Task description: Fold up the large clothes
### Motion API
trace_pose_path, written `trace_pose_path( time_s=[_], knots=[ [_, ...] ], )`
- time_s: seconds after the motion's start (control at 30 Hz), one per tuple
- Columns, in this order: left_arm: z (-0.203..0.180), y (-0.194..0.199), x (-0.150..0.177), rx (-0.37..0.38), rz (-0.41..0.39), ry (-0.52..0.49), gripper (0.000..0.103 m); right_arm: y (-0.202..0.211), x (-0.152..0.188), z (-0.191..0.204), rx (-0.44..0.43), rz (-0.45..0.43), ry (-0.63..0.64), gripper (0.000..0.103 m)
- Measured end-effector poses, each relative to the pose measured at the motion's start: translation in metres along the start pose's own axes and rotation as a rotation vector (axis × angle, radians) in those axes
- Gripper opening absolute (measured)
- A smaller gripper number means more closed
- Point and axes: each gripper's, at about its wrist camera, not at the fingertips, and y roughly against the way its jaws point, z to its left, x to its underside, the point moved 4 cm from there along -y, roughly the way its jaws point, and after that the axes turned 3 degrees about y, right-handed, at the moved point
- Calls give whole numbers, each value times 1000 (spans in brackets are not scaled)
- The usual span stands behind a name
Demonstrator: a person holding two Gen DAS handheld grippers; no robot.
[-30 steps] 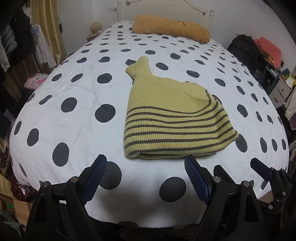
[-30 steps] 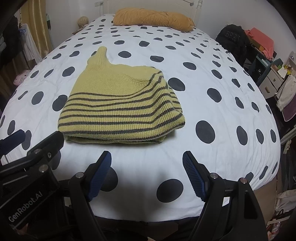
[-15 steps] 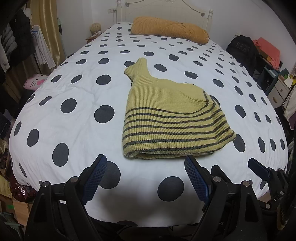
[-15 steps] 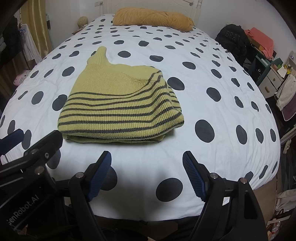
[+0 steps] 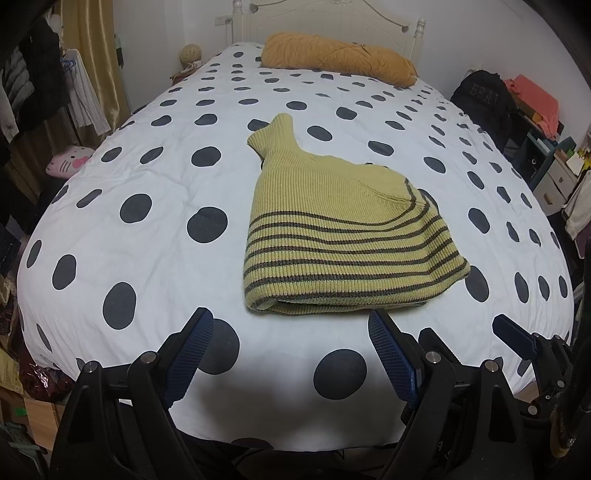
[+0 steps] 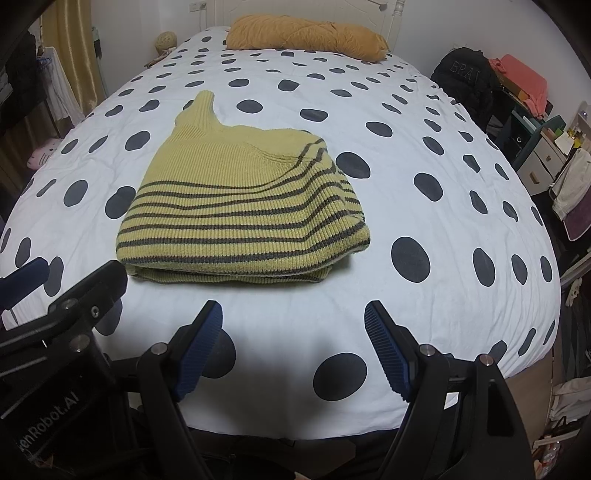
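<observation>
Both cameras are sitting slightly further back and higher than a second ago, so more of the headboard (image 5: 328,26) is showing, while the sweater (image 5: 340,236) is lying where it was. It is resting folded into a thick bundle on the bed (image 5: 155,184), near the foot end and roughly on the midline, its yellow-green knit crossed by dark stripes over the near half, its plain part tapering to a narrow cuff-like end pointing toward the headboard. The folded edge is facing the cameras, with layers stacked underneath. The left gripper (image 5: 291,354) is hovering above the foot of the bed just short of that edge, its blue-padded fingers (image 5: 192,350) spread wide apart and holding nothing. The right gripper (image 6: 293,347) is hovering alongside it, likewise with fingers (image 6: 384,347) wide apart and empty, clear of the sweater (image 6: 240,206). Each gripper is appearing at the edge of the other's view. The spotted white cover is lying smooth around the sweater. An orange pillow (image 5: 340,59) is lying at the head. A black backpack (image 5: 484,103) and shelves are standing to the right of the bed, and curtains (image 5: 92,55) and hanging clothes are showing to the left.
</observation>
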Motion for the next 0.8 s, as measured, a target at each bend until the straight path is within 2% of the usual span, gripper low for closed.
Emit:
trace_pose_path(
  time_s=[0.8],
  knots=[
    [1, -2, 2, 4, 3, 7, 86, -4, 0, -3, -1, 12, 1, 80]
  ],
)
